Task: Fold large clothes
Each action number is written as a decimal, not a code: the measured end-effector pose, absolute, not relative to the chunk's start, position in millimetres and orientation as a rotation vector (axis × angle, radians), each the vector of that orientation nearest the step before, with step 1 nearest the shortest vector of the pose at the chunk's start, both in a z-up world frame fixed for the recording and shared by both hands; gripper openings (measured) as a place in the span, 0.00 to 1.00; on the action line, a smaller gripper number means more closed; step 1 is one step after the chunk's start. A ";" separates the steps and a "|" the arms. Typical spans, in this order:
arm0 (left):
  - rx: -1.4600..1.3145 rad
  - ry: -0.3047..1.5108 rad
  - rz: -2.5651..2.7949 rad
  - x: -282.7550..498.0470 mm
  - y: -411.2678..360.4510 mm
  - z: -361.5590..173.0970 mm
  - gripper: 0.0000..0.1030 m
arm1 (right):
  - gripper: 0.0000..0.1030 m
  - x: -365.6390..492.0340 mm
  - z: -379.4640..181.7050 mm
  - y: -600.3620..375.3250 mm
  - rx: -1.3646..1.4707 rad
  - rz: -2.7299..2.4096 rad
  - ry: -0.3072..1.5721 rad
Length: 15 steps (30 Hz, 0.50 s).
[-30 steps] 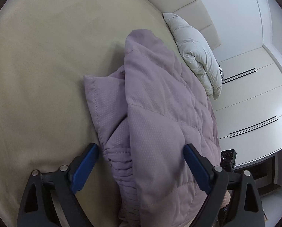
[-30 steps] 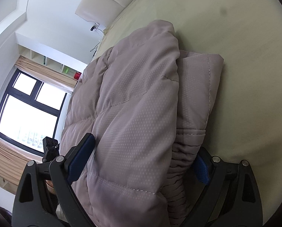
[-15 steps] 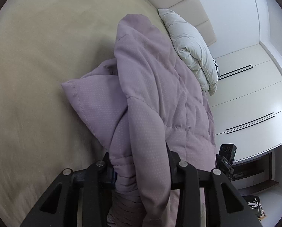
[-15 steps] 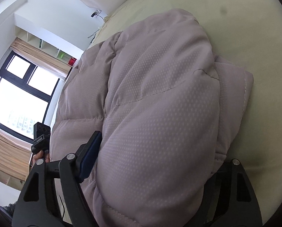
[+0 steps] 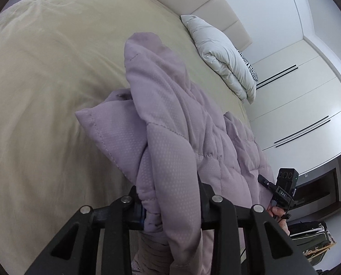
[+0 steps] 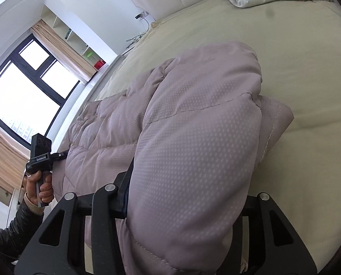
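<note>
Left tongs (image 5: pixel 170 206): jaws have just been closing and now pinch a bunched edge of the quilted lilac coat (image 5: pixel 181 137); fabric fills the gap between them and spills over the near side. Right tongs (image 6: pixel 186 197): jaws likewise just closing, now clamped on a thick padded fold of the same coat (image 6: pixel 193 137); the right-hand finger is mostly hidden under the cloth, so only the inner left pad shows.

Coat position: on the bed (image 5: pixel 44 91), lying over its beige sheet, near the bed's edge closest to both cameras. The gripped edge is raised off the sheet; the rest trails back across the bed. A cuffed sleeve end sticks out sideways from the pile, resting on the sheet.

Other items relative to the bed: folded white duvet (image 5: pixel 223 52) at the head end, against the padded headboard (image 5: pixel 204 6). White wardrobe (image 5: pixel 303 96) beyond the bed's far side. Window (image 6: pixel 21 87) with tan curtains past the opposite side.

Right wrist view also shows the person's left hand (image 6: pixel 38 186) around the other tool's handle, dark sleeve below.
</note>
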<state>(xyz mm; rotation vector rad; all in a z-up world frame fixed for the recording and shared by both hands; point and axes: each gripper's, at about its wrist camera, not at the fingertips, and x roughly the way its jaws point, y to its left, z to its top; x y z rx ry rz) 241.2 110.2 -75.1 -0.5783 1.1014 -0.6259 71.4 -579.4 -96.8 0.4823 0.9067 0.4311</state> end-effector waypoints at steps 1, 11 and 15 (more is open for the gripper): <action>-0.582 1.106 -0.624 229.9 115.7 -76.9 0.32 | 0.43 60.8 -98.5 -574.0 0.494 0.441 0.909; -0.834 1.170 -0.598 202.2 150.2 -152.5 0.49 | 0.58 2.7 -172.1 -546.7 0.690 0.379 0.957; -0.859 1.159 -0.606 198.8 154.5 -159.8 0.51 | 0.60 3.4 -196.3 -541.6 0.758 0.384 0.920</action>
